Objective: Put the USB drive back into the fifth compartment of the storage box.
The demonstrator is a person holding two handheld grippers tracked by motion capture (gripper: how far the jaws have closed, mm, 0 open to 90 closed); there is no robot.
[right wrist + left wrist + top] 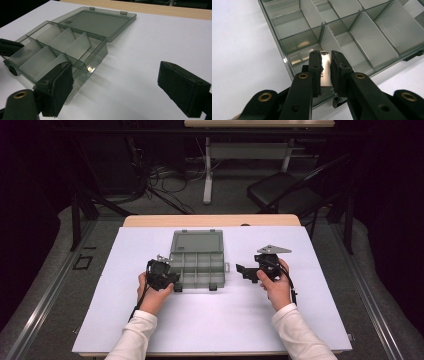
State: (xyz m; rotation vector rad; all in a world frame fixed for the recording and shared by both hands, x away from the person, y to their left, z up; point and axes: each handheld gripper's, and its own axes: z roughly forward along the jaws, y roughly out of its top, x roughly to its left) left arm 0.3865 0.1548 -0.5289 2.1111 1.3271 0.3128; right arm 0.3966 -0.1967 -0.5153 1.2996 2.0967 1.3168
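Note:
A smoky clear compartment box [197, 265] lies open mid-table, its lid [196, 241] folded flat behind it. My left gripper [171, 281] is at the box's near left corner. In the left gripper view that gripper [325, 53] is shut on a small shiny metal plate [325, 73], held upright over the nearest corner compartment [299, 43]. The dividers [362, 50] split the box into several cells. My right gripper [243, 271] hovers to the right of the box, open; in its own view the right gripper [113, 75] has nothing between its fingers and faces the box [57, 42].
A white sheet [215, 320] covers the table, with bare room in front of and right of the box. The wooden table edge [210, 220] runs along the back. A black chair [285, 190] and a desk frame [207, 175] stand beyond the table.

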